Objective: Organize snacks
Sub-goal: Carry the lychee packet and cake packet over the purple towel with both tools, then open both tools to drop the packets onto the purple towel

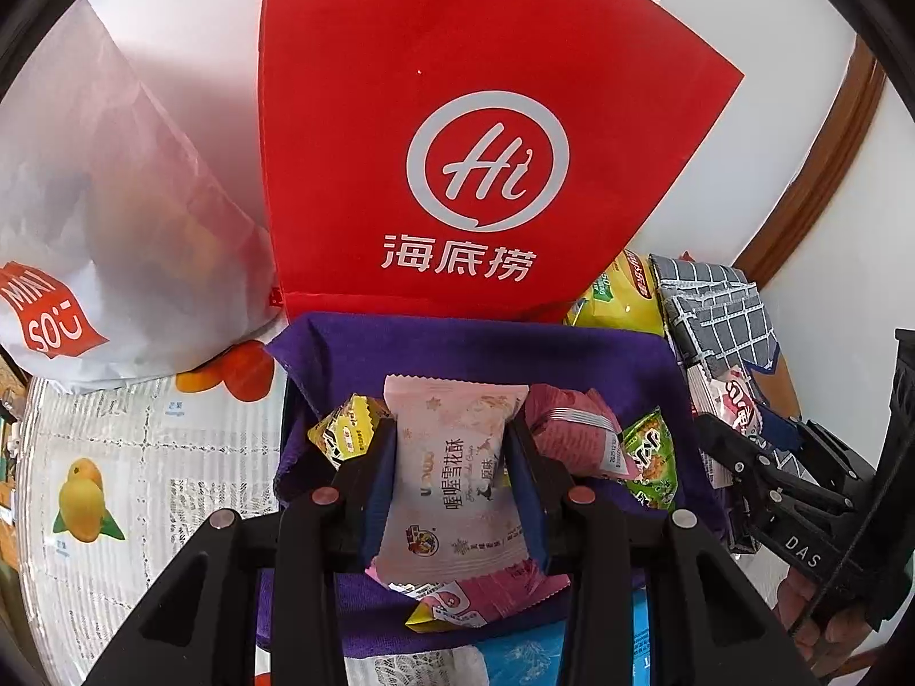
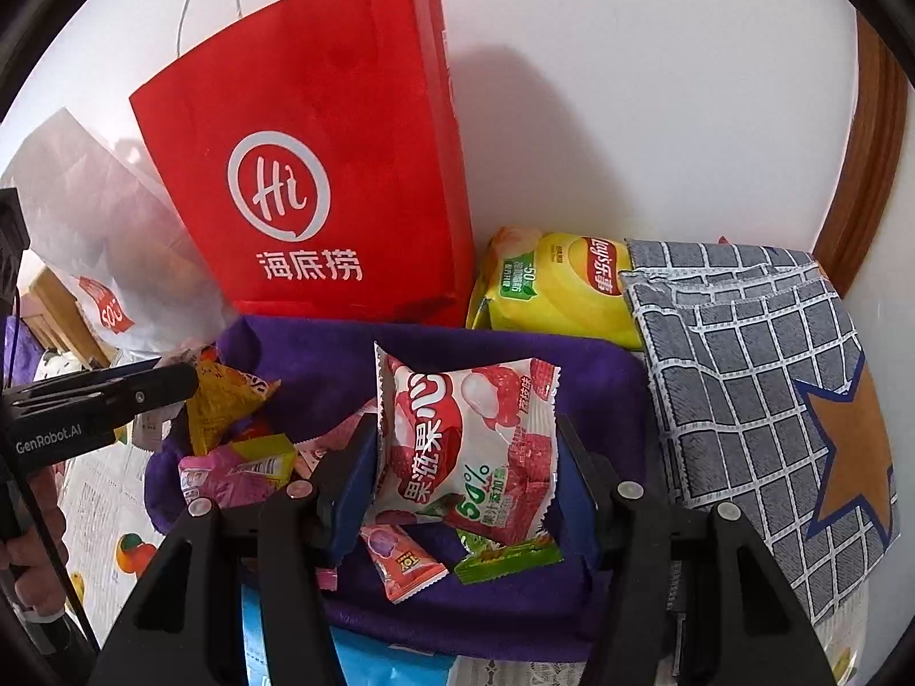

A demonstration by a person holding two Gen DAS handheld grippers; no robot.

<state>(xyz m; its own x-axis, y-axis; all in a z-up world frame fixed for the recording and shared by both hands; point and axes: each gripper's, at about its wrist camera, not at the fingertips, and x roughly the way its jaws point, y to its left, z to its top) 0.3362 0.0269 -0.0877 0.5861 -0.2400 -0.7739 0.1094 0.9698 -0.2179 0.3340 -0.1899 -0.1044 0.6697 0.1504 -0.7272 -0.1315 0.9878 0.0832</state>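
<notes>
My left gripper (image 1: 452, 457) is shut on a pale pink snowflake-crisp packet (image 1: 454, 480), held above the purple cloth-lined bin (image 1: 469, 343). My right gripper (image 2: 466, 460) is shut on a white and red lychee gummy packet (image 2: 463, 446), also over the purple bin (image 2: 434, 354). Inside the bin lie several small packets: yellow (image 1: 346, 429), pink (image 1: 572, 429) and green (image 1: 652, 457) ones. In the right wrist view, the left gripper (image 2: 171, 383) reaches in from the left edge. The right gripper (image 1: 738, 451) shows at the right of the left wrist view.
A red paper bag (image 1: 457, 143) stands behind the bin against the wall, a white bag (image 1: 114, 228) to its left. A yellow chip bag (image 2: 560, 291) and a grey checked cloth with a star (image 2: 760, 389) lie at the right. A fruit-print tablecloth (image 1: 114, 469) covers the table.
</notes>
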